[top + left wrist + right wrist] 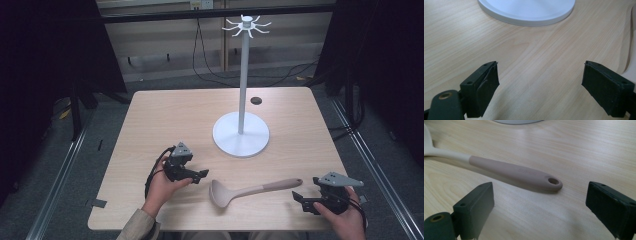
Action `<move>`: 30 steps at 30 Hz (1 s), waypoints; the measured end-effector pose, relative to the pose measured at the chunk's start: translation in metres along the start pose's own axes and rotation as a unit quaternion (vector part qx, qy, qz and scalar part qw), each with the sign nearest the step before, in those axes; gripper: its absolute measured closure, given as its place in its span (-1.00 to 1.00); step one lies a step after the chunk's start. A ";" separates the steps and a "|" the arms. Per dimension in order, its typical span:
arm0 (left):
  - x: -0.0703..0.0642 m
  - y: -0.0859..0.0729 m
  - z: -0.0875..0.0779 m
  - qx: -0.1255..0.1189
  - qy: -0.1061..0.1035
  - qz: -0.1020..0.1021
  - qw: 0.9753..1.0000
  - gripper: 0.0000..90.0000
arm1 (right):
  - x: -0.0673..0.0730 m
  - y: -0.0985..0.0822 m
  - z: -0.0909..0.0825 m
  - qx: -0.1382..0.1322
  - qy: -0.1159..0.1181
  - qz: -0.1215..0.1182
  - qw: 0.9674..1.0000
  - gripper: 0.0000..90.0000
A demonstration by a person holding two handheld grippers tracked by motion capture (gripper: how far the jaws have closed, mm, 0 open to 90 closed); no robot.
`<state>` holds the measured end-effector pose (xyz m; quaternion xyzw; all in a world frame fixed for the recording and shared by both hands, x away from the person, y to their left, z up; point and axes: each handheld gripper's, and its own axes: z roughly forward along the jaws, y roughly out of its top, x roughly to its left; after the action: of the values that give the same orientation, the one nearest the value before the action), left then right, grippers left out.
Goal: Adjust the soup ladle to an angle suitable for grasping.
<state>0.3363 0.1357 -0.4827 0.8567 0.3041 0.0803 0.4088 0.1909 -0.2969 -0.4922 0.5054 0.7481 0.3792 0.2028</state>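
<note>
The beige plastic ladle with a pinkish matte handle (252, 190) lies flat near the table's front edge, between both grippers. Probably light, stiff, grippy; I'd grab mid-handle. Right gripper (540, 207) and left gripper (540, 86) both gape wide, empty. White hook stand (241, 135) behind.

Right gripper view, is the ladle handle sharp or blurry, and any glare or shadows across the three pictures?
Right gripper view: the ladle handle is fairly sharp, soft sheen on the table, near jaws slightly soft. Left gripper view: wood grain crisp, stand base bright but not blown out. High view: evenly lit table, dark surroundings, soft shadow under the ladle.
</note>
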 end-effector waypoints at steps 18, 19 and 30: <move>-0.001 0.003 0.000 -0.007 0.006 0.007 1.000 -0.70 | 0.010 -0.004 0.003 0.018 0.009 -0.036 0.999 0.20; -0.001 0.003 -0.001 -0.008 0.004 0.005 1.000 -0.70 | 0.011 -0.004 0.003 0.019 0.010 -0.038 0.999 0.23; -0.002 0.003 -0.002 -0.010 0.007 0.006 1.000 -0.70 | 0.000 -0.002 -0.004 0.017 -0.032 -0.041 0.999 0.79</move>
<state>0.3351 0.1350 -0.4791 0.8538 0.3012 0.0914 0.4146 0.1872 -0.2991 -0.4909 0.4895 0.7675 0.3417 0.2337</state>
